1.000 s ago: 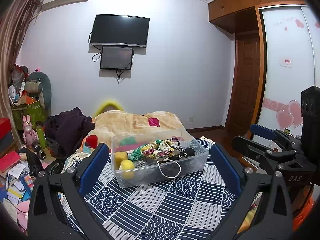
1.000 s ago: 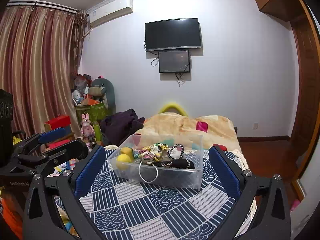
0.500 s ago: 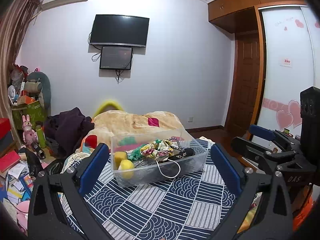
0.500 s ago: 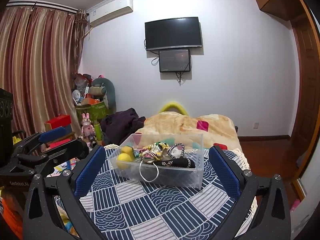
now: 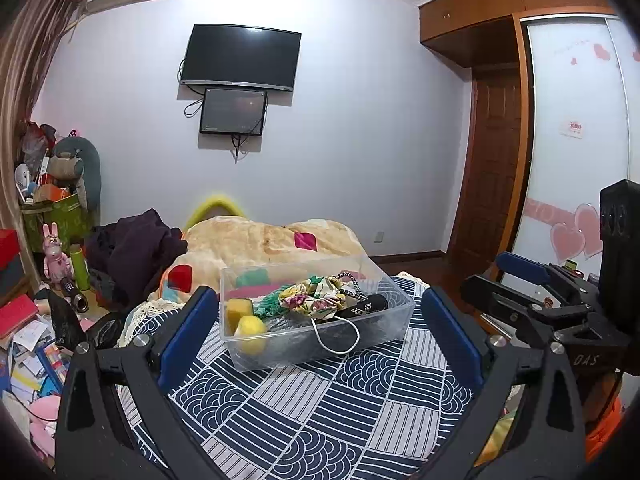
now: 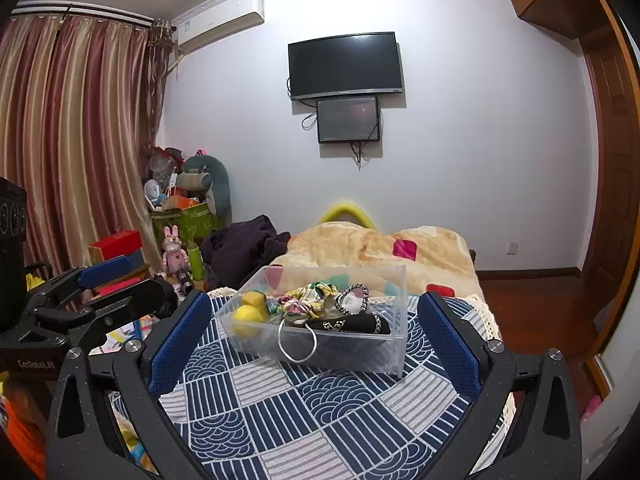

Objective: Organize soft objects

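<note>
Both tongs, left (image 5: 316, 332) & right (image 6: 314, 336), are being held wide, empty, before the clear bin (image 5: 320, 344); contents incl. possibly sponges (image 5: 239, 312).

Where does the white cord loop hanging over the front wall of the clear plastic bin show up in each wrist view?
Left wrist view: the white cord loop hangs just right of centre on the front wall of the clear plastic bin, right of the yellow ball.
Right wrist view: the loop hangs left of centre on the bin's front wall, right of the ball.
Shared landmark: the wall-mounted black television.
</note>
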`<state>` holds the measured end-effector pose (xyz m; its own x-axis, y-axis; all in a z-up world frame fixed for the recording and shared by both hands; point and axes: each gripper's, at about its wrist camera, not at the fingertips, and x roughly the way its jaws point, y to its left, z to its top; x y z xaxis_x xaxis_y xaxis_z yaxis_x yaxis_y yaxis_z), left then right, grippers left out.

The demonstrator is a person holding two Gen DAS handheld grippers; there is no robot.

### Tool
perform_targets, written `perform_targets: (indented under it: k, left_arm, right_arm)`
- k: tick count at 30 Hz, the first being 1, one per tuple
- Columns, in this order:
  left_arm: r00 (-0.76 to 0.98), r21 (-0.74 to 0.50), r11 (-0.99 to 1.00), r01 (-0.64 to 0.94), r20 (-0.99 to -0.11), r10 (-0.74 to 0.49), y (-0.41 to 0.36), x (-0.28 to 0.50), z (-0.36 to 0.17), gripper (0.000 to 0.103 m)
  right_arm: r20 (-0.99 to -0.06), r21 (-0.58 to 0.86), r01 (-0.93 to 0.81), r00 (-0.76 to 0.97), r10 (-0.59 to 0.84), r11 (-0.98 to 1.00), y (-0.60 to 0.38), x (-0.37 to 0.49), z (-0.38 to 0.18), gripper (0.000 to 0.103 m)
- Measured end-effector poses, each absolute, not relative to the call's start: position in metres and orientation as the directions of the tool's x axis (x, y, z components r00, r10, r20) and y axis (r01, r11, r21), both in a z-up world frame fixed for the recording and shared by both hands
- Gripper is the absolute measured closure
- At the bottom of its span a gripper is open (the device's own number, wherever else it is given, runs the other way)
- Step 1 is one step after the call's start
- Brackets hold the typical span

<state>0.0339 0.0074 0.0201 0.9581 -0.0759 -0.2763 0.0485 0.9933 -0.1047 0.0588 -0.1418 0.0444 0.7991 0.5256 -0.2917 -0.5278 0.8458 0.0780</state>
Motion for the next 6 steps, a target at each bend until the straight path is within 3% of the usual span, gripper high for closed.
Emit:
perform_targets:
  k: [6]
  left_arm:
    - [0.956, -0.104, 0.993, 0.048, -0.282, -0.075, 0.0074, 0.0346, 0.0196, 0.0]
  right_arm:
    - [-0.301, 0.08, -0.523, 0.799, 0.52, 0.849, -0.1398, 0.0578, 0.0414, 0.0]
